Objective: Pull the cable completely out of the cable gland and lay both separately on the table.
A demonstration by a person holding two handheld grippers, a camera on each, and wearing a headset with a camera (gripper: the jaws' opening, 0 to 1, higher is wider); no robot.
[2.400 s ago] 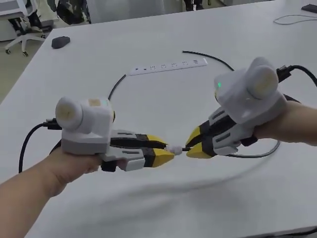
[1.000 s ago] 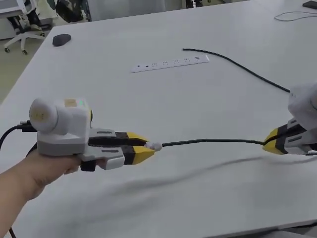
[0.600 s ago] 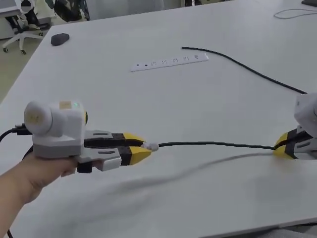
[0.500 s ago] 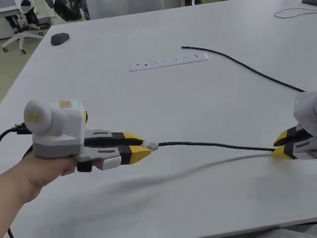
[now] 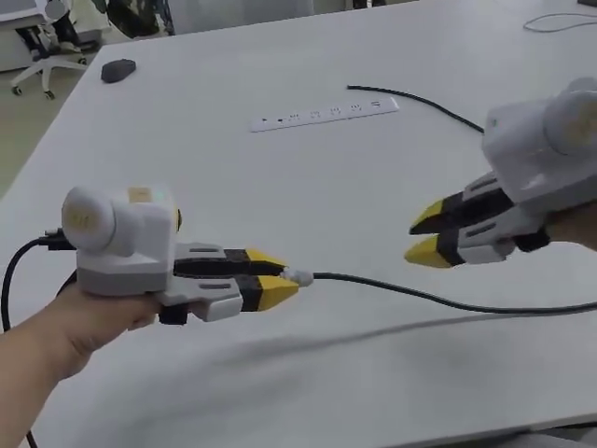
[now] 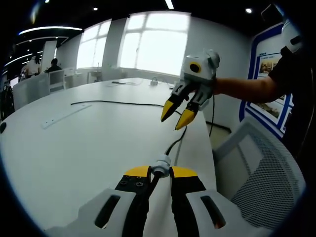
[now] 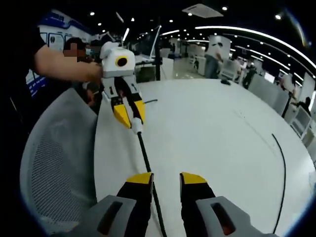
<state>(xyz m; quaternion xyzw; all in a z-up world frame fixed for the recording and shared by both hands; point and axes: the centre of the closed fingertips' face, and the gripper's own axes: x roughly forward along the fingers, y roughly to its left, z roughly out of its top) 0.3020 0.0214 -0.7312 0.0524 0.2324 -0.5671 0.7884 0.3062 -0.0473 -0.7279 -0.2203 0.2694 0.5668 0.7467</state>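
head view: 2 tools over the desk (image 5: 280, 177). the left tool (image 5: 287, 281) is held level and points right, its jaws clamped on 1 white gland (image 5: 298, 276). 1 black cable (image 5: 438, 301) leaves the gland and sags onto the desk. the right tool (image 5: 415, 240) is raised and points left, jaws apart, above the cable.

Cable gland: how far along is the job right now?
Nothing finished yet. In hand: left gripper clamps the cable gland, cable running from it; right gripper open above the cable, holding nothing. Remaining: pull the cable free, lay both on the table.
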